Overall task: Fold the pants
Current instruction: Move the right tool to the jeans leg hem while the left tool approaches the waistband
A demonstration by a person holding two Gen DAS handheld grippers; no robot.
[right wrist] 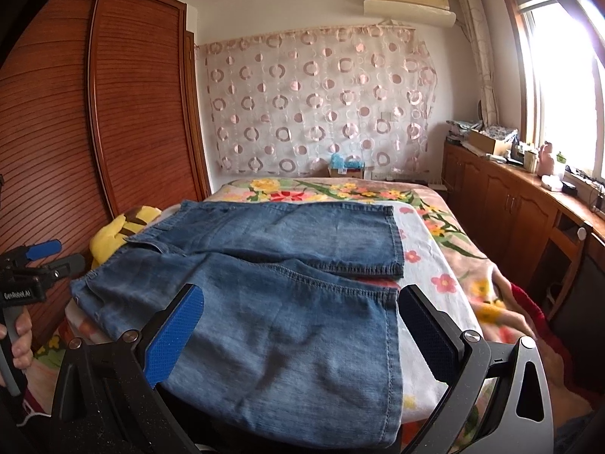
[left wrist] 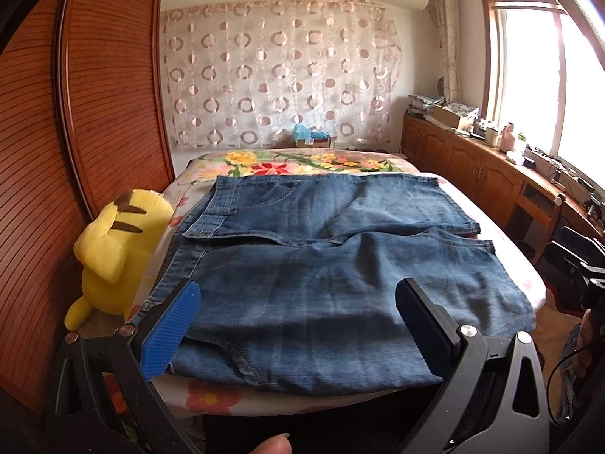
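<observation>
Both tongs stand spread wide with nothing between their blue-padded fingers: the left tongs [left wrist: 298, 321] hover over the near waistband end of the faded blue denim shorts [left wrist: 332, 265], and the right tongs [right wrist: 302, 325] hover over the near leg's hem end. The shorts lie flat just ahead of both, spread across the flowered bed cover [right wrist: 446, 265], waistband off to the left, the two leg openings off to the right, the far leg lying past the near one. Judging by the thin weave and soft ripples, the denim is light and limp, not slippery, with stiffer stitched seams; it should drape and sag if lifted at one point, so pinching the hem corner with the right and the waistband edge with the left looks soundest. Left of the left tongs, touching or just beside the waistband, sits a yellow plush toy with brown-striped back [left wrist: 113, 249], which may crowd a grip there. Beyond, a slatted wooden wardrobe [left wrist: 94, 94] stands left and low wooden cabinets [right wrist: 503, 204] right, well apart.
</observation>
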